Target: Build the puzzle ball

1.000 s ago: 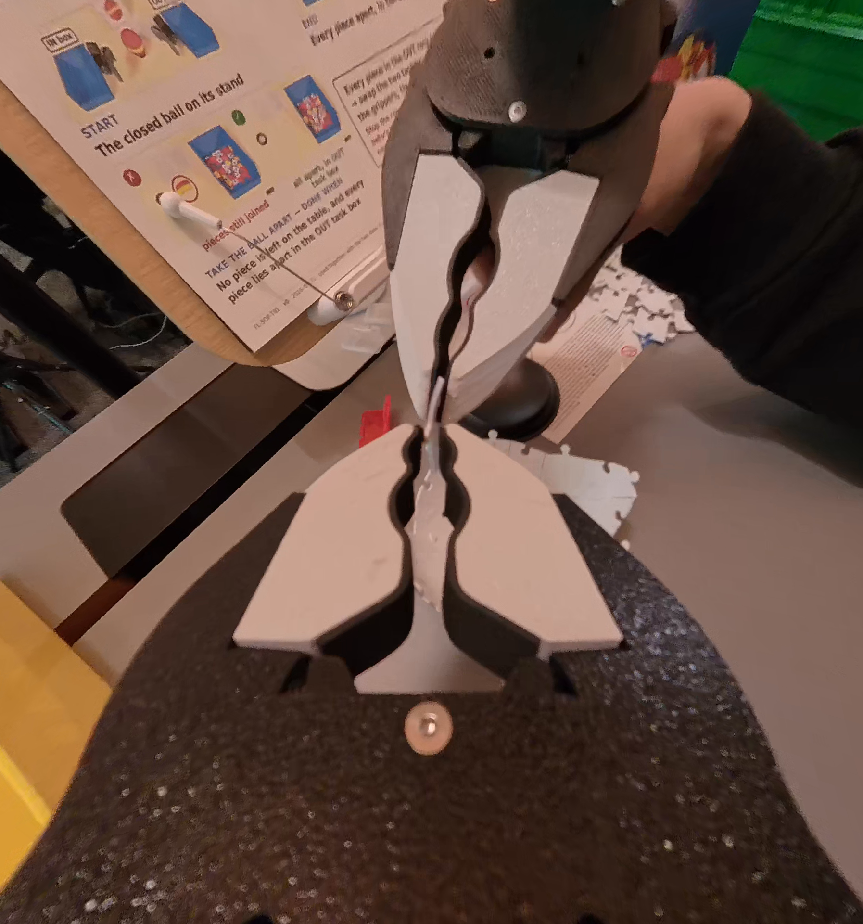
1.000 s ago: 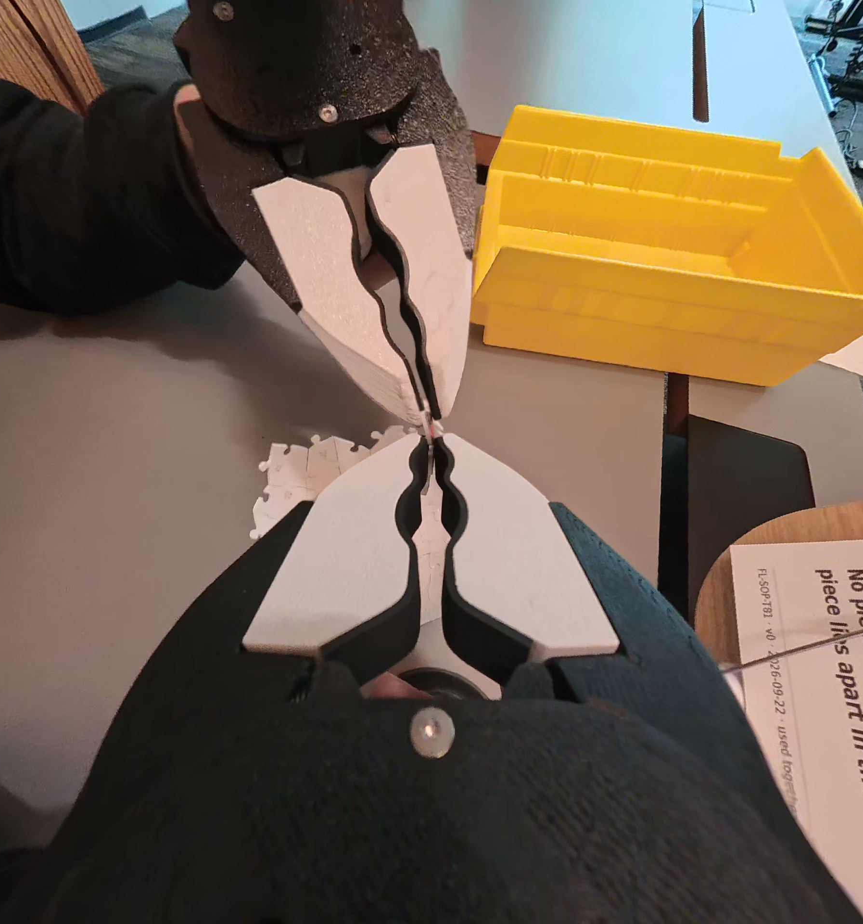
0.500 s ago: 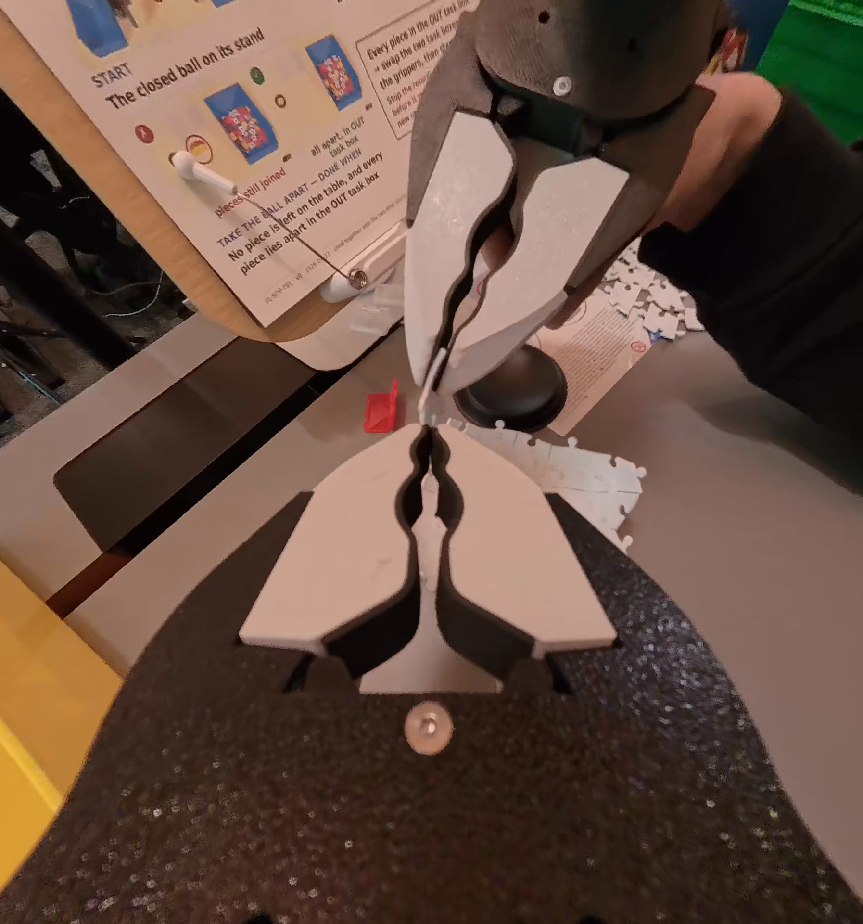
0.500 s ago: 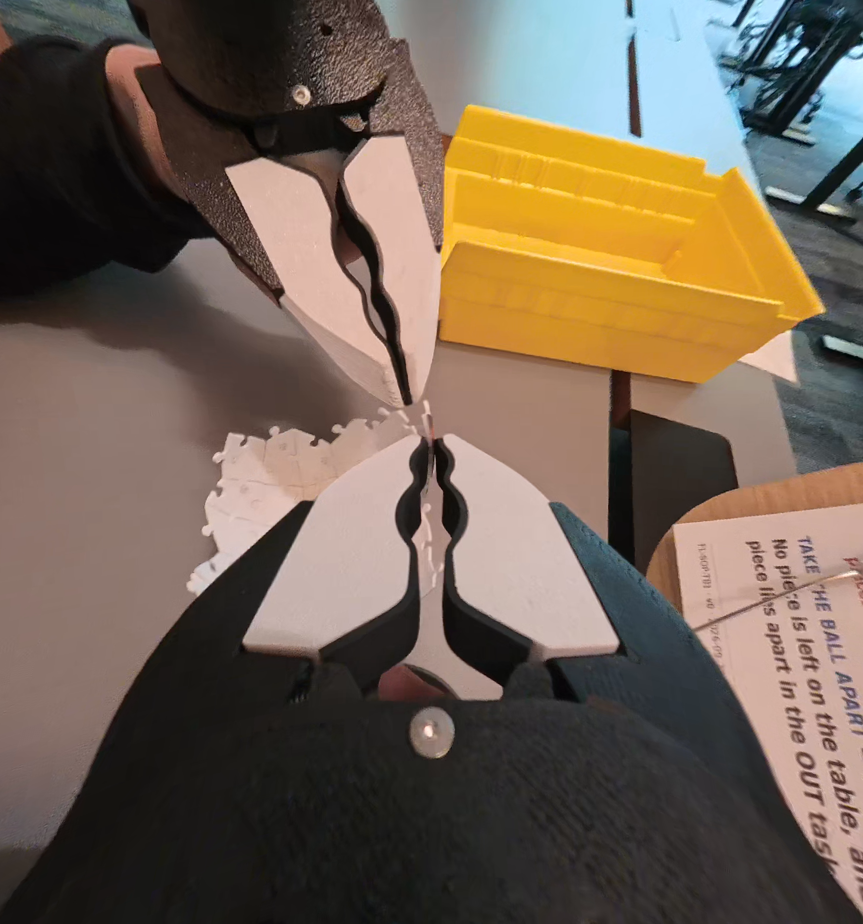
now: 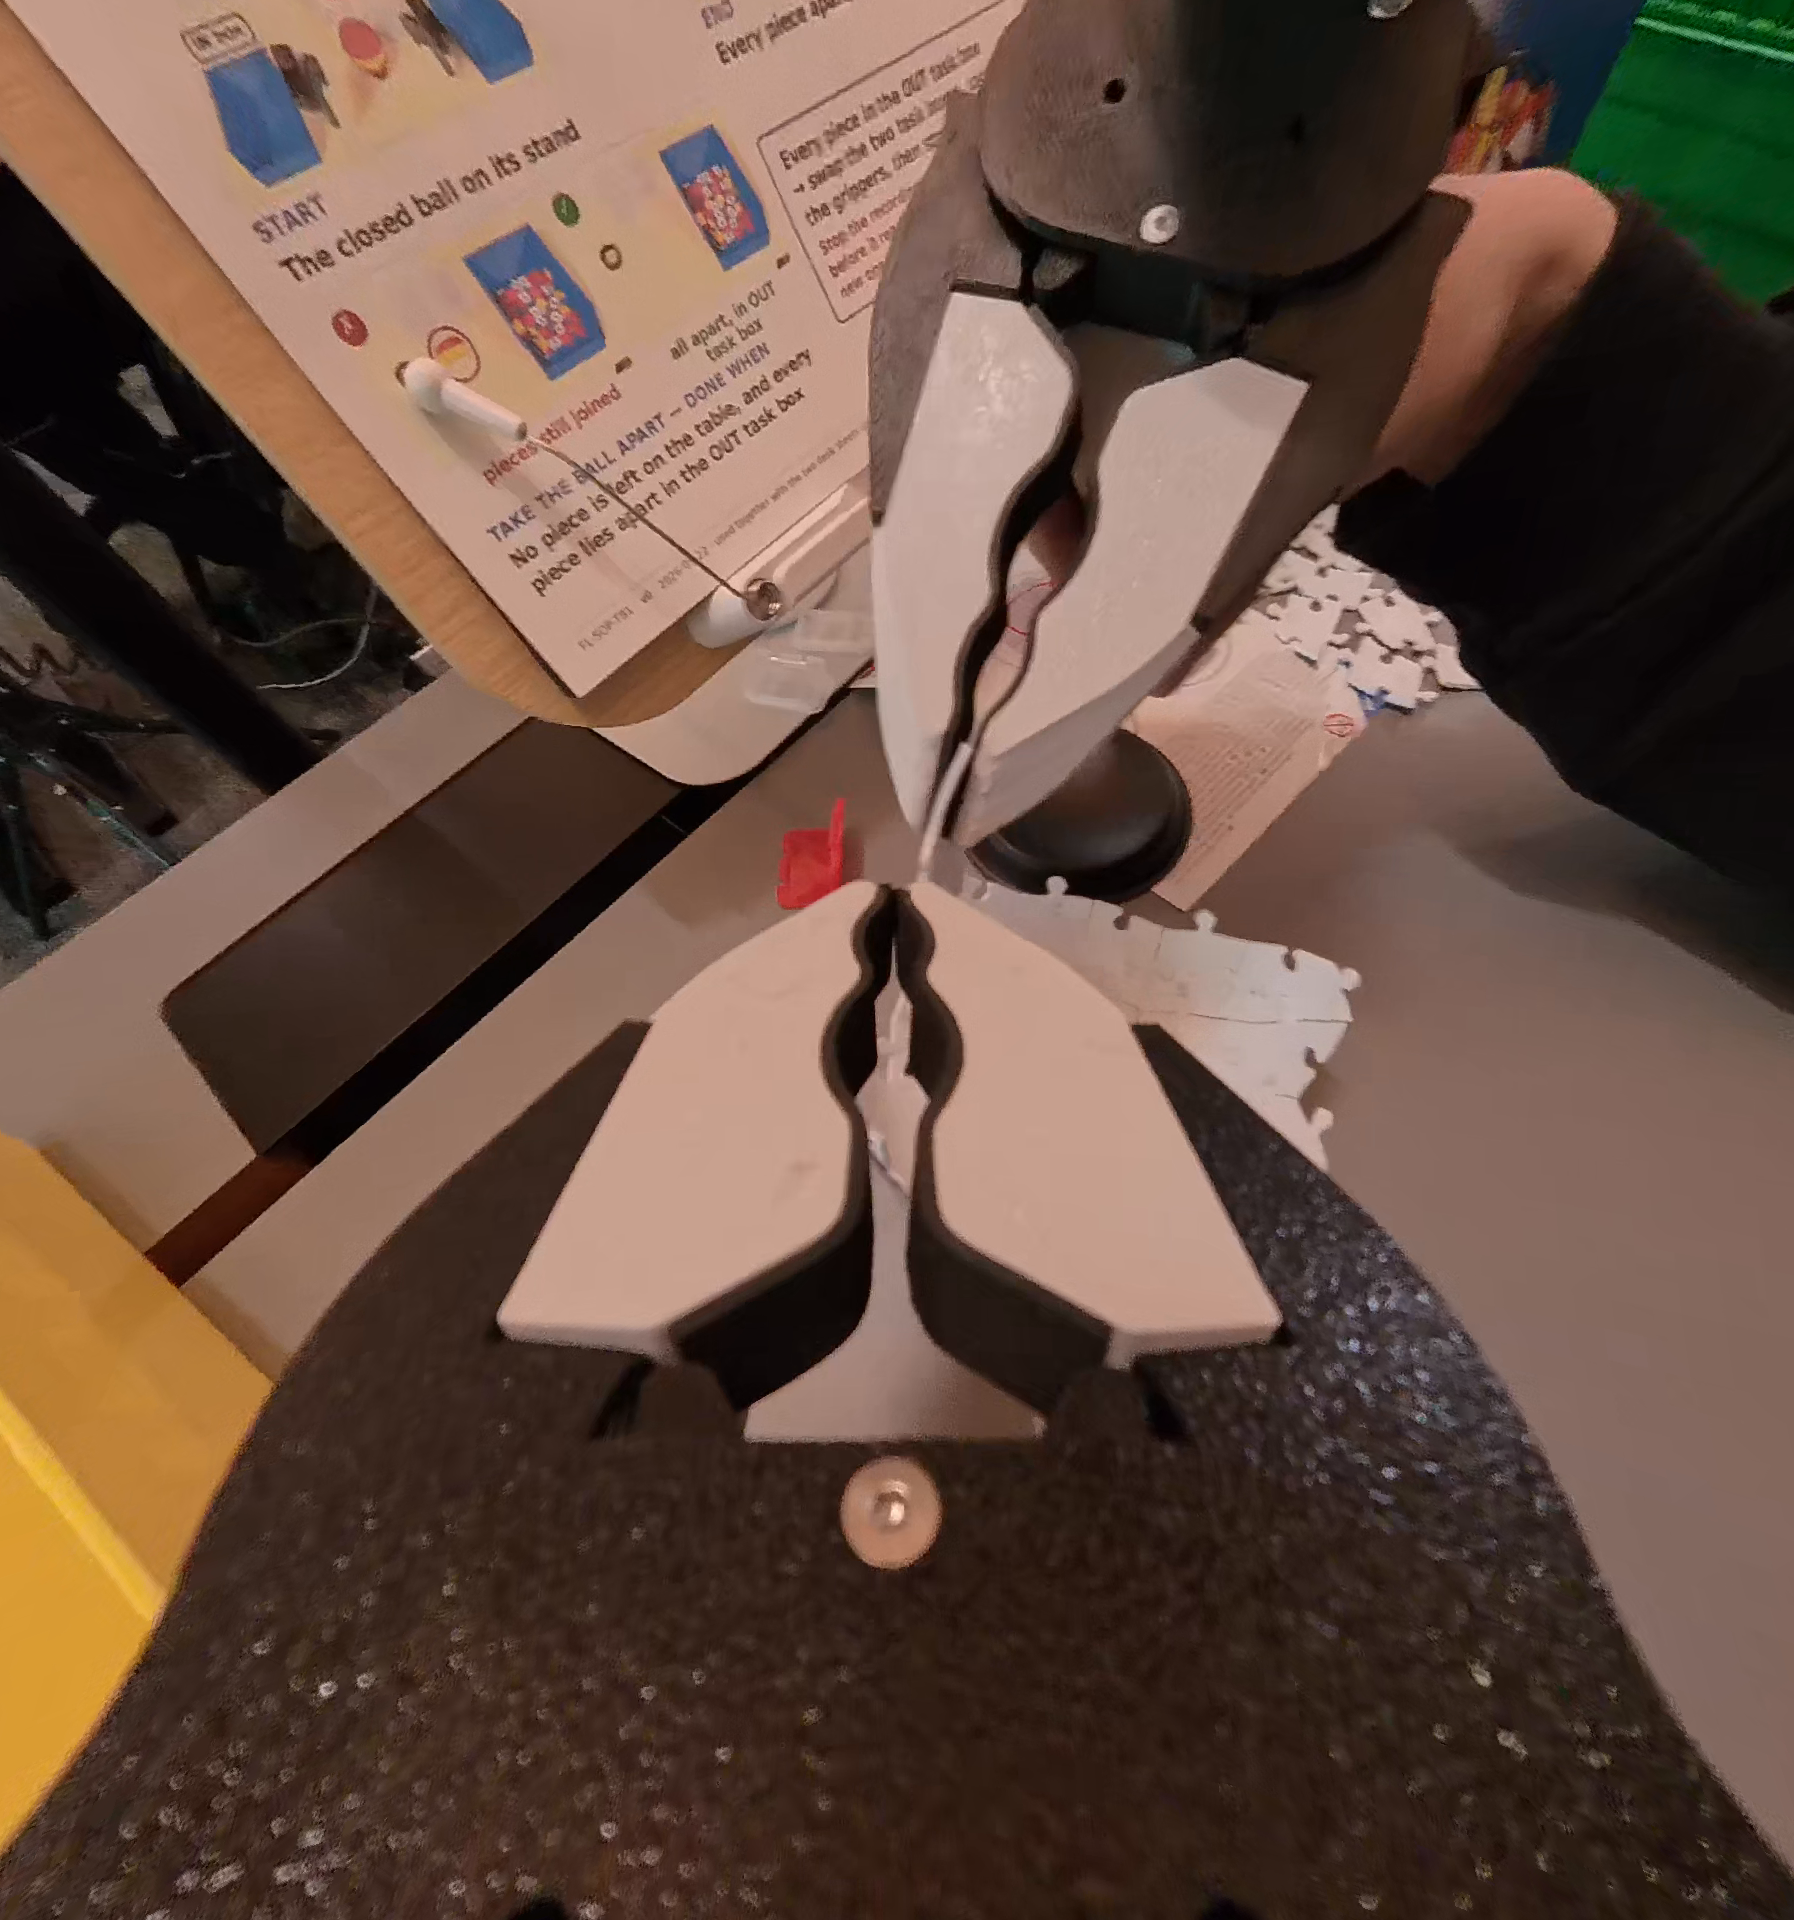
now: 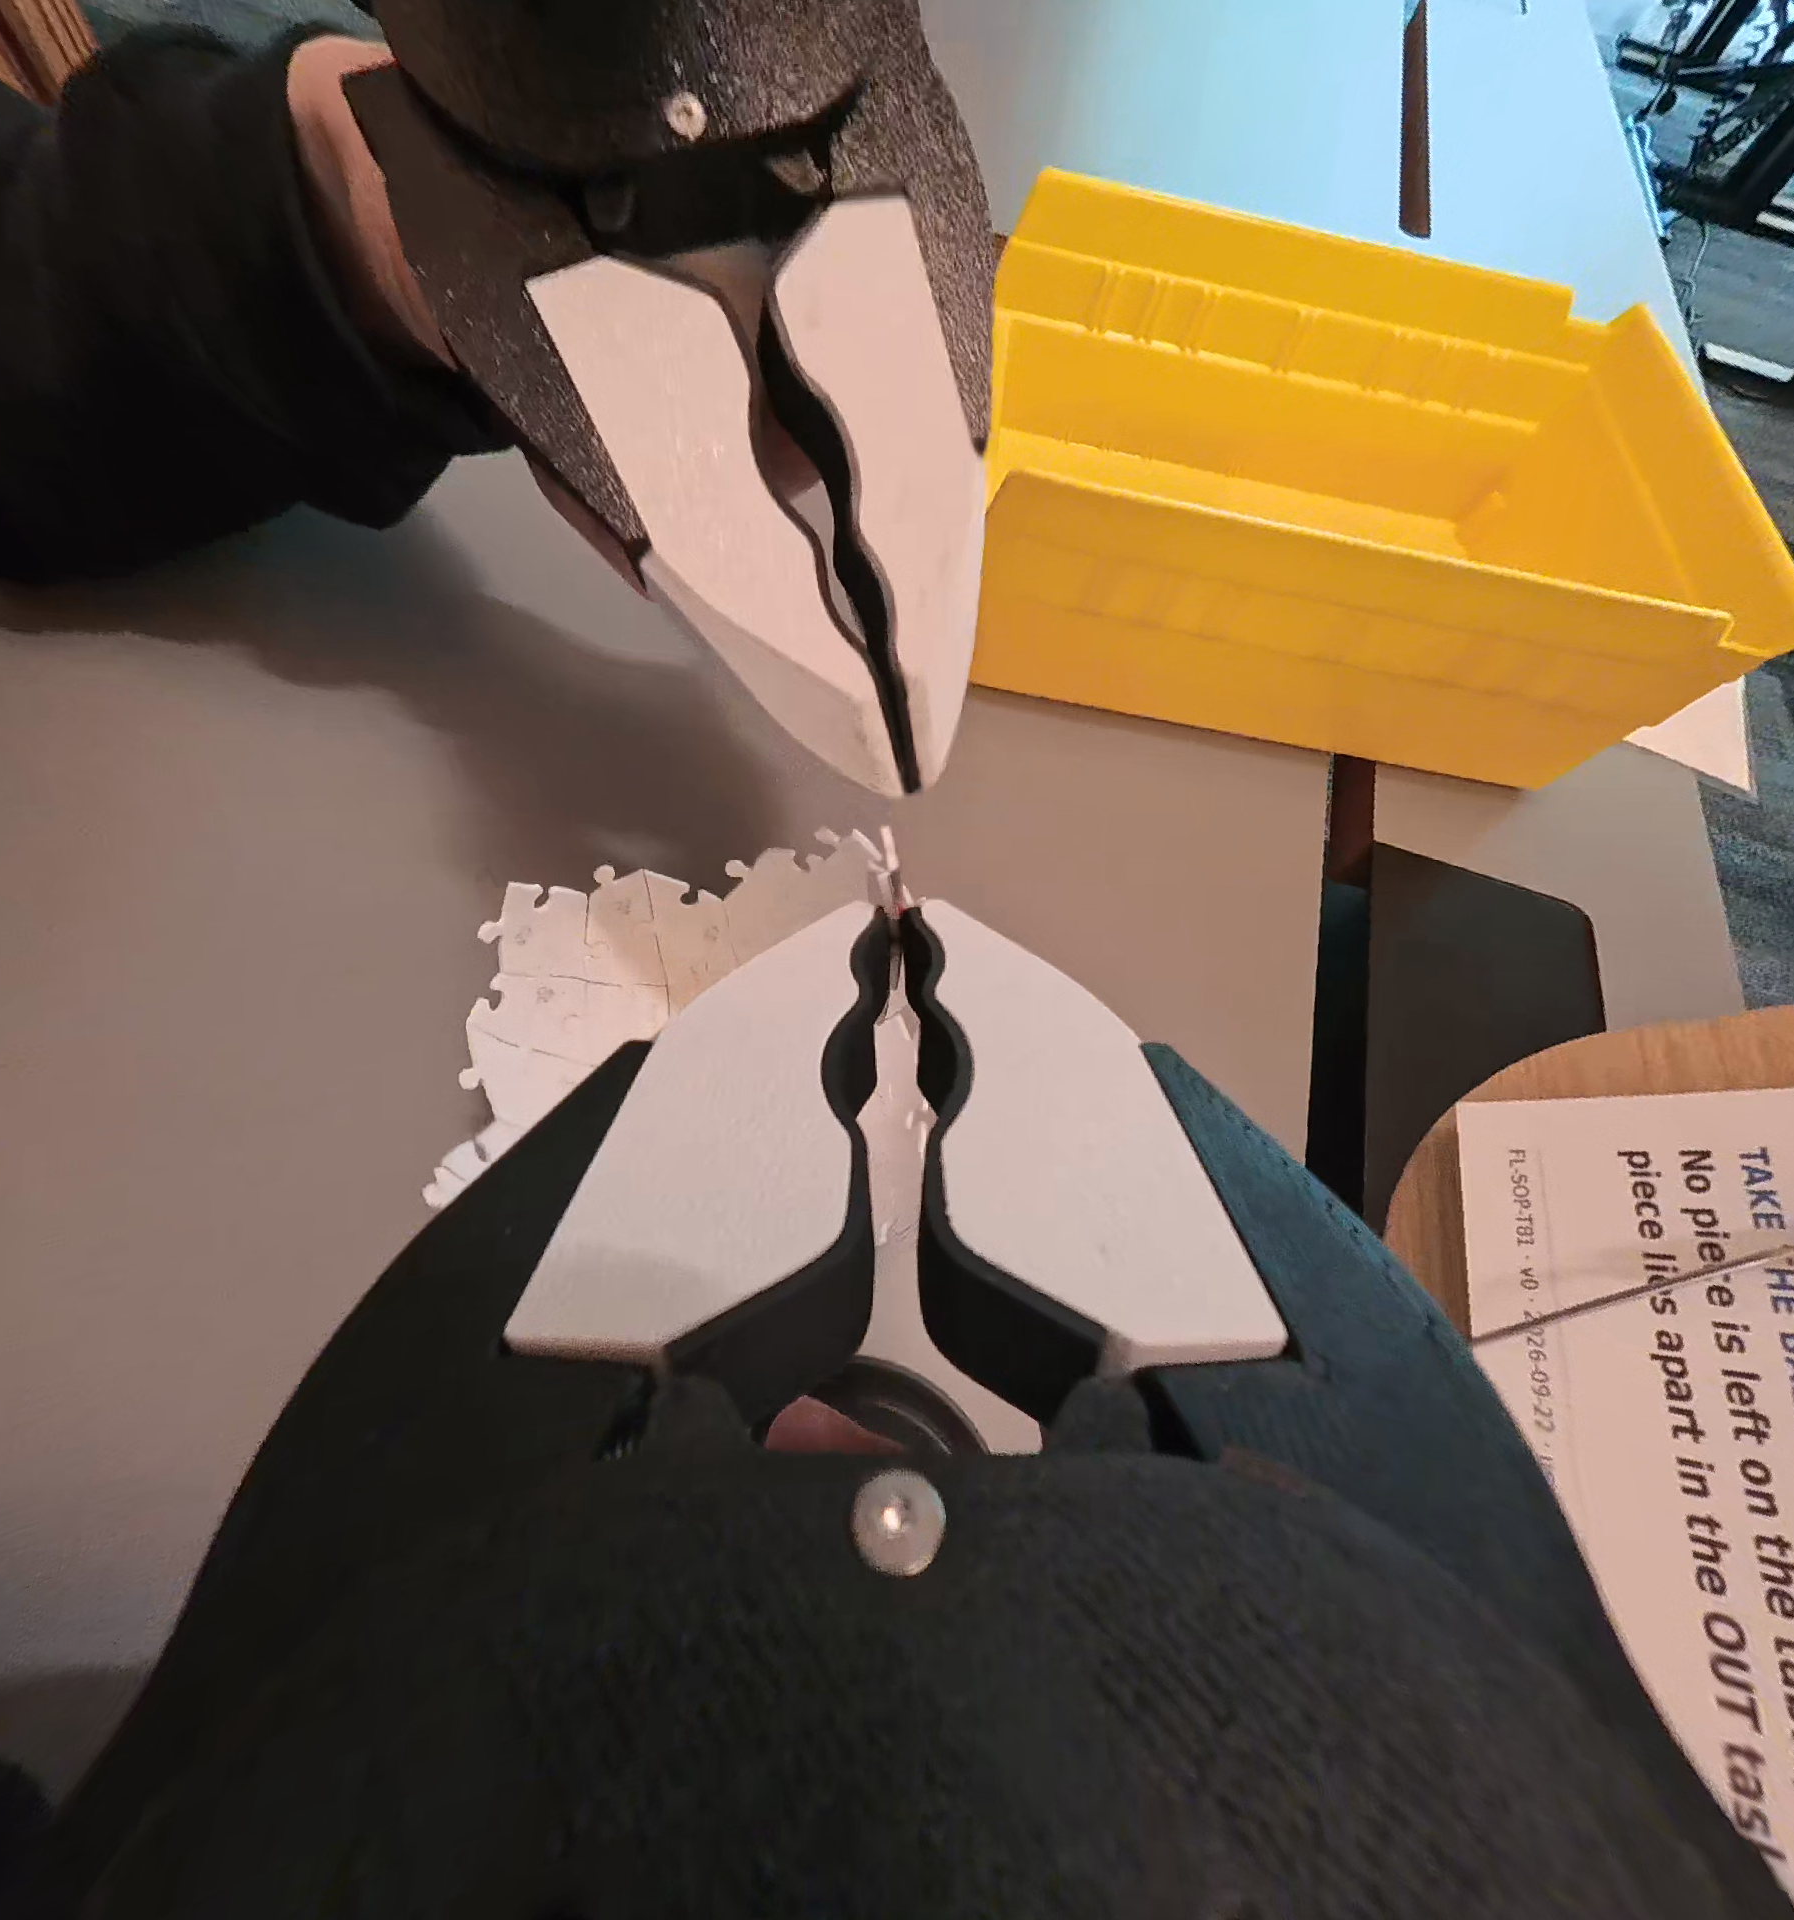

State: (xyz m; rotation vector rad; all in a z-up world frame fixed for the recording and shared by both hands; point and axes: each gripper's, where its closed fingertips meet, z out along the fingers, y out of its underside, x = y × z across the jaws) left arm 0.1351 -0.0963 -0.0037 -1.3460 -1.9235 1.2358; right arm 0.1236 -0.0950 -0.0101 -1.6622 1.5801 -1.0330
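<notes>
My right gripper (image 6: pixel 895 914) is shut on a small white puzzle piece (image 6: pixel 889 881) that sticks out past its tips. In the left wrist view the right gripper (image 5: pixel 945 826) hangs tip-down with the piece (image 5: pixel 927 860) edge-on. My left gripper (image 5: pixel 891 900) is shut, with nothing seen in its tips, which stand a short gap from the piece. It shows tip-down in the right wrist view (image 6: pixel 908 781). A joined sheet of white puzzle pieces (image 5: pixel 1199 966) (image 6: pixel 602 966) lies flat on the grey table under both grippers. The black ball stand (image 5: pixel 1090 826) sits behind it.
A yellow bin (image 6: pixel 1340 468) stands on the table's far side in the right wrist view. A pile of loose white pieces (image 5: pixel 1360 634) and a paper sheet lie past the stand. A small red piece (image 5: pixel 815 857) lies near the instruction board (image 5: pixel 560 312). Sleeved arms hold both grippers. The tips of both grippers are at nearly the same place.
One second ago both grippers' tips met on the small piece. The left gripper has come off it and the tips have drawn apart. The right gripper keeps the piece.
</notes>
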